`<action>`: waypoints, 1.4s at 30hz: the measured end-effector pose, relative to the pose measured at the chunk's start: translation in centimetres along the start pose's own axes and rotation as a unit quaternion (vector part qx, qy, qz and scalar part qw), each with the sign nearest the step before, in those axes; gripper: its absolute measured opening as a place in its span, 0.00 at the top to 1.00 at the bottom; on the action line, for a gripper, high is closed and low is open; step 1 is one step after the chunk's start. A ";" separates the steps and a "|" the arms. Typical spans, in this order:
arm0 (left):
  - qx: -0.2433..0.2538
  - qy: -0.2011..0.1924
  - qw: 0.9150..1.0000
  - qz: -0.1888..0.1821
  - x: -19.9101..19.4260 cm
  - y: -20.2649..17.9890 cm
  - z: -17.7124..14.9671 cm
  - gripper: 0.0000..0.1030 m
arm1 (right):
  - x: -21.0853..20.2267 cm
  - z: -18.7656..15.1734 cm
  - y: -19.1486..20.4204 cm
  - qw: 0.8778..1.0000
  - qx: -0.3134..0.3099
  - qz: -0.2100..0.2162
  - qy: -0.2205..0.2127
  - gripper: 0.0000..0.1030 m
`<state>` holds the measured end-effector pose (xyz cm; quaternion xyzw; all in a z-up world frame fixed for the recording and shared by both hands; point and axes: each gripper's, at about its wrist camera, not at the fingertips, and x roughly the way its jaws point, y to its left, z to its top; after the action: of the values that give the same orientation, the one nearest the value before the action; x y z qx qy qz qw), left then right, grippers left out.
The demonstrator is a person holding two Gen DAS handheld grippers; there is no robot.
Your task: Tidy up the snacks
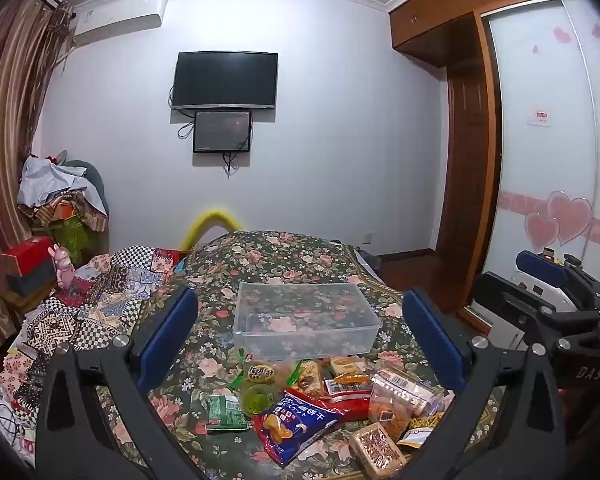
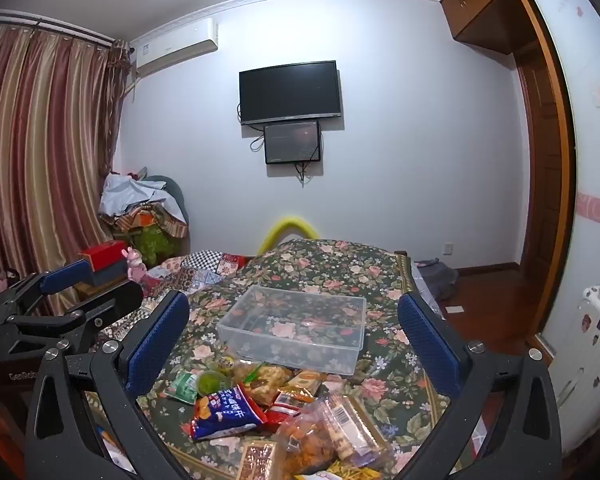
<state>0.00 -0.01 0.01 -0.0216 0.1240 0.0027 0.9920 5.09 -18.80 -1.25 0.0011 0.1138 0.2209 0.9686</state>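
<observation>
Two hand-held grippers hover over a flower-print bedspread (image 1: pixel 284 256) in a bedroom, w/ a heap of snack packs (image 1: pixel 324 400) spread just below them. The left gripper (image 1: pixel 300 340) stands w/ jaws wide apart, nothing between its blue pads; the right gripper (image 2: pixel 296 344) is likewise spread wide and empty. Neither touches any pack. A clear plastic box (image 1: pixel 306 320), lidless and bare inside, sits on the bedspread just beyond the heap, its near wall close to the nearest packs. At the front of the heap lies a blue biscuit bag (image 1: pixel 296 426), w/ a small green packet (image 1: pixel 225 412) to its left and a clear bag of orange crisps (image 1: pixel 388 408) to its right; a red packet (image 1: pixel 350 394) lies between them, twd the box. On the far wall hangs a dark TV (image 1: pixel 225 80) w/ a smaller screen (image 1: pixel 222 131) below it. Striped curtains (image 2: pixel 40 152) hang at left, a wooden wardrobe (image 1: pixel 460 120) at right.
</observation>
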 end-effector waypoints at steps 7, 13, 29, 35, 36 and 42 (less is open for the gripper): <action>-0.001 0.000 1.000 -0.001 -0.2 -0.2 0.1 0.00 | 0.0 0.0 0.1 1.000 0.000 -0.001 -0.001 0.00; -0.001 0.000 1.000 -0.002 1.6 -0.8 -1.3 0.00 | -0.1 0.1 0.1 1.000 0.000 0.000 -0.001 0.00; -0.001 0.000 1.000 -0.003 1.4 -0.9 -0.9 0.00 | -0.1 0.1 -0.2 1.000 0.000 -0.002 -0.001 0.00; -0.001 0.004 1.000 -0.004 1.7 -0.8 -0.9 0.00 | 0.0 0.1 -0.3 1.000 -0.003 -0.007 0.000 0.00; -0.001 0.005 1.000 -0.004 1.8 -0.7 -1.0 0.00 | 0.1 0.0 -0.3 1.000 -0.002 -0.007 0.001 0.00; 0.002 0.011 1.000 -0.003 2.6 -0.4 -1.5 0.00 | 0.5 -0.4 -0.6 1.000 0.003 -0.005 0.007 0.00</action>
<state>2.14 -0.51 -2.03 -0.0199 0.1347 -0.0010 0.9907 5.70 -19.11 -1.79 0.0021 0.1216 0.2156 0.9689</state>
